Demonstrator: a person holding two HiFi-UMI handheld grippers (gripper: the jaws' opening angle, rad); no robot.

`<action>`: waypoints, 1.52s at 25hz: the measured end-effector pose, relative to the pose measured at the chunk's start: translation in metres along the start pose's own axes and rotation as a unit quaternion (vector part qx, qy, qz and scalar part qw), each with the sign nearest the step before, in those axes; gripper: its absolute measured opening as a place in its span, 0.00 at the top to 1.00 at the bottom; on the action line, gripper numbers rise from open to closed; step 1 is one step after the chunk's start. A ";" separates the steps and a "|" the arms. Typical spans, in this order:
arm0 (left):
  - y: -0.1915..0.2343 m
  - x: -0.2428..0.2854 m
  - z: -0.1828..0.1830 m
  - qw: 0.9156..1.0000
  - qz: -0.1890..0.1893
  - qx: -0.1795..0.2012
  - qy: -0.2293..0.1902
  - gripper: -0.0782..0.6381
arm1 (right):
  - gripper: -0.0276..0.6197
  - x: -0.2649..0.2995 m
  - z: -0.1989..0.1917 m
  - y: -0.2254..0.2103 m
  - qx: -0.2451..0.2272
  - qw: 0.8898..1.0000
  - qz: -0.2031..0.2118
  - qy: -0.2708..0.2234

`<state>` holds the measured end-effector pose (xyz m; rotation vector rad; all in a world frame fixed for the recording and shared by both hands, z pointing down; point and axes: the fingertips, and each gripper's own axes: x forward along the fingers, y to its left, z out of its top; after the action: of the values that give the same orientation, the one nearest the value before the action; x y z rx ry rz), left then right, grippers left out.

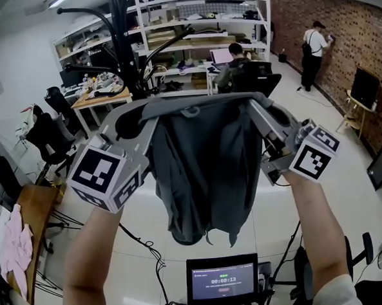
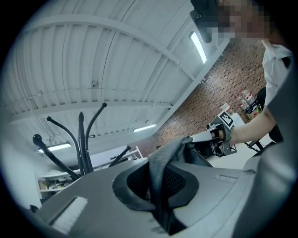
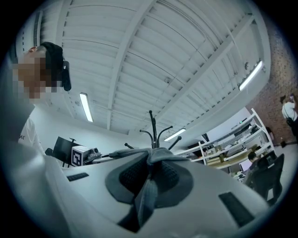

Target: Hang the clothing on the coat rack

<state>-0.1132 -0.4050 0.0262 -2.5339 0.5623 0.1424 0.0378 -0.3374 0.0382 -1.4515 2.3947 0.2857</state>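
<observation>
Two sets of jaws are pinched tight on cloth: the left gripper [image 2: 160, 200] and the right gripper [image 3: 148, 186] each clamp a fold at the top edge of the dark grey garment [image 1: 198, 167]. It hangs limp between them, short of the black coat rack [image 1: 126, 56]. It looks soft, light and floppy, so holds near the shoulders suit it. No brand shows on it; the screen [image 1: 223, 282] below reads 00:00:13.

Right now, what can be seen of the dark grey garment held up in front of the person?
The garment is dark grey, of soft thin cloth, and looks like a top. It hangs free in the air. Its upper edge is stretched roughly level between the left tongs and the right tongs, each shut on a pinched fold of cloth. Below that it drapes in loose vertical folds to an uneven hem. The coat rack stands beyond it, and the garment is not on it yet.
</observation>
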 end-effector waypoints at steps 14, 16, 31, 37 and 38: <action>0.053 -0.001 -0.014 0.994 0.102 0.015 0.037 0.88 | 0.92 0.072 -0.012 -0.024 0.023 0.995 0.094 -0.003; 0.060 0.001 -0.015 0.992 0.119 0.017 0.045 0.88 | 0.92 0.082 -0.011 -0.028 0.026 0.993 0.112 -0.002; 0.120 0.012 0.008 0.967 0.225 0.075 0.097 0.88 | 0.92 0.152 0.018 -0.046 0.031 0.978 0.205 -0.038; 0.143 0.023 0.000 0.961 0.237 0.080 0.118 0.88 | 0.92 0.184 0.018 -0.063 0.036 0.981 0.189 -0.038; 0.146 0.025 -0.002 0.960 0.238 0.081 0.123 0.88 | 0.92 0.188 0.017 -0.066 0.039 0.981 0.184 -0.038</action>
<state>-0.1517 -0.5280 -0.0475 -2.2276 1.2265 -0.0470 0.0187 -0.5172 -0.0479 -0.9402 2.5688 0.3225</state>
